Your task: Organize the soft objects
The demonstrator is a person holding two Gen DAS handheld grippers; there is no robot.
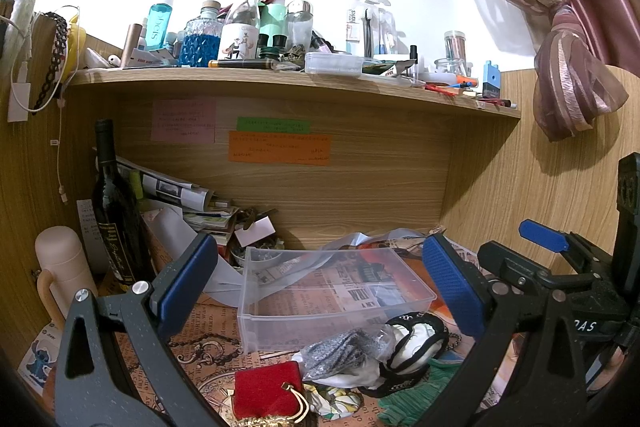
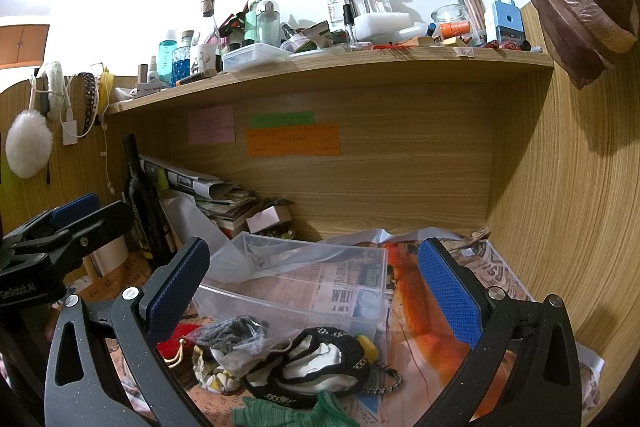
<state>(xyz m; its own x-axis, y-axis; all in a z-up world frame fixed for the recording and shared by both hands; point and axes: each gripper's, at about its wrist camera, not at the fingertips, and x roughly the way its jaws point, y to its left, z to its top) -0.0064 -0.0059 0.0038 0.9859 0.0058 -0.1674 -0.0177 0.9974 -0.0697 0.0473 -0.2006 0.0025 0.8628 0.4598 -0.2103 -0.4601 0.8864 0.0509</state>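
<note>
A pile of soft things lies on the desk in front of a clear plastic bin (image 1: 320, 287) (image 2: 304, 279). It holds a red pouch (image 1: 268, 389) (image 2: 174, 343), a grey item in a clear bag (image 1: 344, 349) (image 2: 232, 333), a black-and-white fabric piece (image 1: 416, 351) (image 2: 316, 367), a green cloth (image 1: 416, 395) (image 2: 288, 413) and a floral cloth (image 1: 334, 399) (image 2: 208, 379). My left gripper (image 1: 320, 287) is open above the pile and bin, holding nothing. My right gripper (image 2: 314, 293) is open above the same pile, holding nothing.
A dark wine bottle (image 1: 114, 203) (image 2: 142, 199) and papers stand at the back left, with a pale flask (image 1: 60, 267) beside them. A wooden shelf (image 1: 296, 79) (image 2: 328, 67) overhead carries bottles and boxes. Wooden walls close the back and right. A curtain (image 1: 568, 67) hangs right.
</note>
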